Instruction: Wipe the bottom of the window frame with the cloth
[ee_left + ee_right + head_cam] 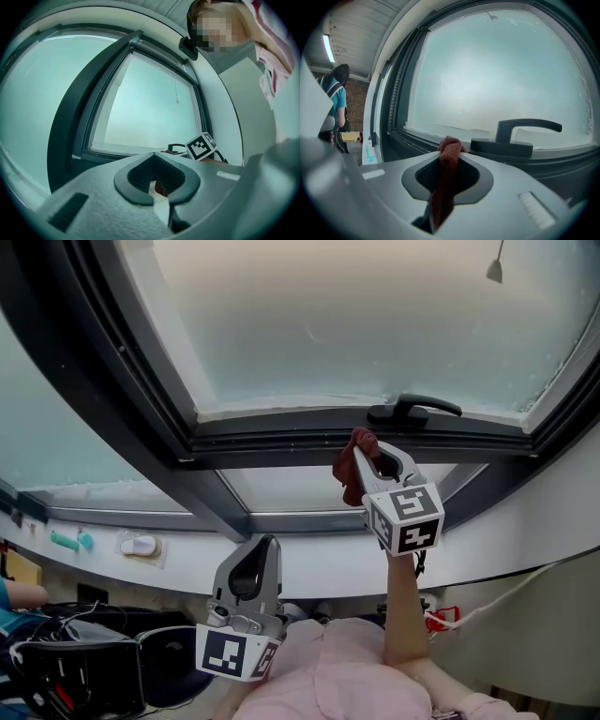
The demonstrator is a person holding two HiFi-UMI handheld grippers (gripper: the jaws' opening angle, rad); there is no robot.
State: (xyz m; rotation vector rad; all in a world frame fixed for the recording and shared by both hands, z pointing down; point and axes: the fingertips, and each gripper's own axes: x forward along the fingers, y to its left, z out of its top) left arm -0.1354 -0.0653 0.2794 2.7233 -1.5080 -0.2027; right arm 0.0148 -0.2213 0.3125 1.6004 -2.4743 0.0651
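R gripper (367, 448) was up at the window, jaws closed on the red cloth (349, 474). One fold stuck out past the tips and the rest hung beside the jaws. The cloth tip sat close under the bottom rail of the window frame (281, 435), near the black handle (412, 410) and a bit to its left in head view. Contact w/ the rail couldn't be confirmed from any view: it looked near, poss. not touching. L gripper (265, 545) hung low in front of the white ledge (525, 540), well apart from the frame, jaws together w/ nothing between them, idle. Judged step: approach / very start of the wipe, w/ no sign the rail had been covered yet. Next move, est.: press the cloth fold onto the bottom rail, hold pressure & sweep along its length. It needs to steer round the handle base, which sits on the rail & would block a straight pass. The grip was only a pinched fold, so drag may tug it loose; watch for that.
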